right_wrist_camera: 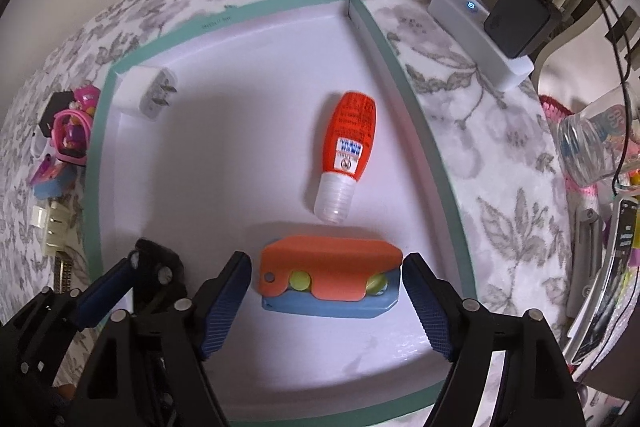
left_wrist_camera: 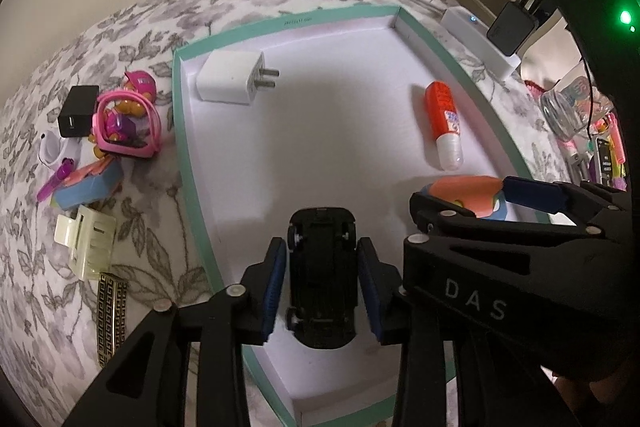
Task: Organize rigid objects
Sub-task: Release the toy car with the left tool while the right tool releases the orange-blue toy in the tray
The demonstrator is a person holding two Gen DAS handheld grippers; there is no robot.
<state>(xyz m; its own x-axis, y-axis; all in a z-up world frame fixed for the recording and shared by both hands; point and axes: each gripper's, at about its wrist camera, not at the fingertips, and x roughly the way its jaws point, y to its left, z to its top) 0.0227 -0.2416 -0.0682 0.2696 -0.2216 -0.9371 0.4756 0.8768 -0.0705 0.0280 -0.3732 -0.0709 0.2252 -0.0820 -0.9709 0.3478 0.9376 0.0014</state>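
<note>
Both tools are hanging nose-down over the shallow white cardboard tray with the teal rim [left_wrist_camera: 182,147], which is lying on a grey floral bedspread [left_wrist_camera: 120,19]. The left tool [left_wrist_camera: 323,291] is standing with its blue-padded jaws either side of an upturned black toy car [left_wrist_camera: 322,279] at the tray's near edge; slivers of white are showing between pads and car, so I am reading it as open, not gripping. The right tool [right_wrist_camera: 326,303] is also standing open, its jaws well clear of both ends of an orange-and-blue plastic case with yellow-green buttons [right_wrist_camera: 330,279], which is resting on the tray floor near the right wall.

Further in, an orange squeeze bottle with a clear ribbed cap [right_wrist_camera: 346,151] is lying just beyond the case, and a white two-prong wall charger [left_wrist_camera: 230,77] is sitting in the far left corner.

Risks, as I judge them:
- A pad could be dragging the car as the left tool lifts away (the gaps look very thin), sliding it over the low near rim.
- The two tools are crowding each other, so a sideways exit by either could be knocking the other, or nudging the case.
- The bottle's cap is lying close to the case; a bump could be setting it rolling.
- Loose items are still waiting on the bedspread at the left, including a pink plastic toy [left_wrist_camera: 128,123].
</note>
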